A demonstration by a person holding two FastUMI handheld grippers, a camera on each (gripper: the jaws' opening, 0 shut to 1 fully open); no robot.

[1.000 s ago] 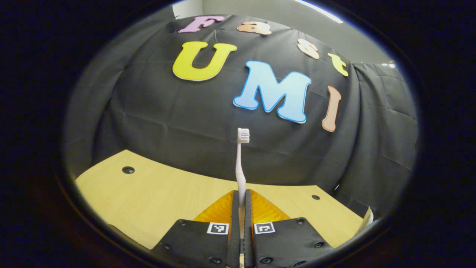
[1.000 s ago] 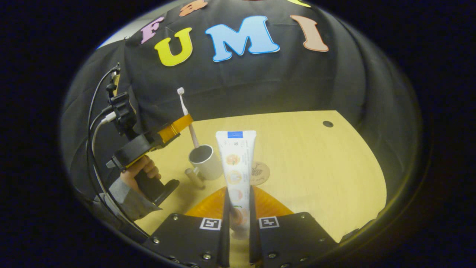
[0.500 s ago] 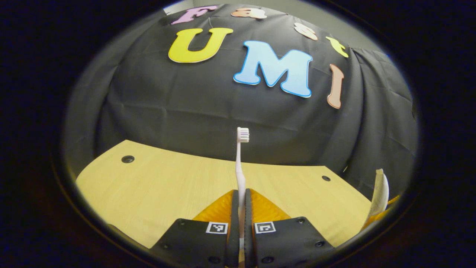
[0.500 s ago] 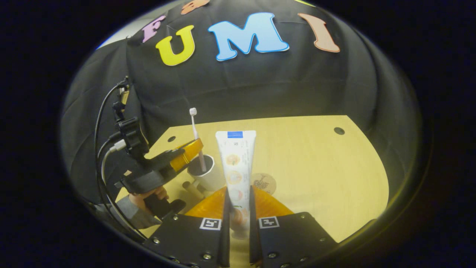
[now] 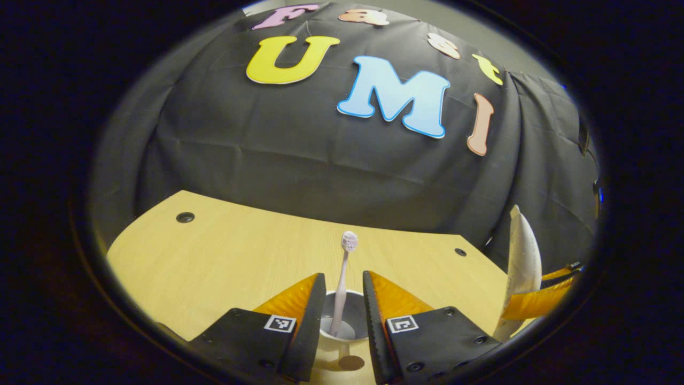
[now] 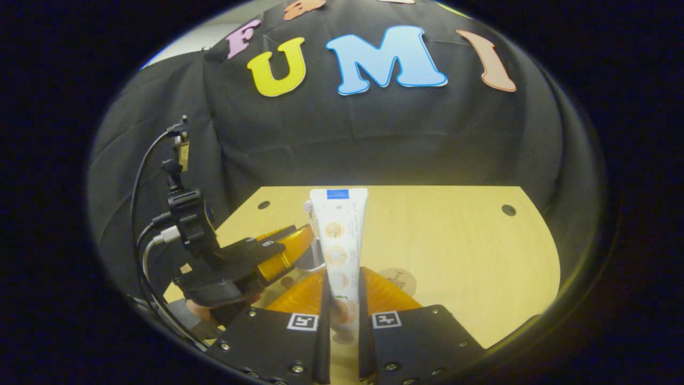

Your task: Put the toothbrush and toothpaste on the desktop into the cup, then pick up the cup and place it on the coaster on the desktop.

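Note:
The pale toothbrush (image 5: 340,291) stands free in the white cup (image 5: 355,314), head up. My left gripper (image 5: 343,276) is open, one finger on each side of the cup's mouth. My right gripper (image 6: 341,278) is shut on the white toothpaste tube (image 6: 339,235), held upright just right of the cup (image 6: 311,260). The tube hides most of the cup. In the right gripper view the left gripper (image 6: 286,247) hovers over the cup. A round brown coaster (image 6: 399,279) lies on the desktop right of the cup. The tube (image 5: 521,256) also shows at the right edge of the left gripper view.
The light wooden desktop (image 6: 454,251) has small dark holes (image 6: 508,210) near its back corners. The black cloth wall rises behind it. A person's hand (image 6: 197,307) and cables (image 6: 140,214) are at the left of the right gripper view.
My left gripper has opened and let go of the toothbrush, which now stands lower in the cup. My right gripper has moved the toothpaste closer to the cup.

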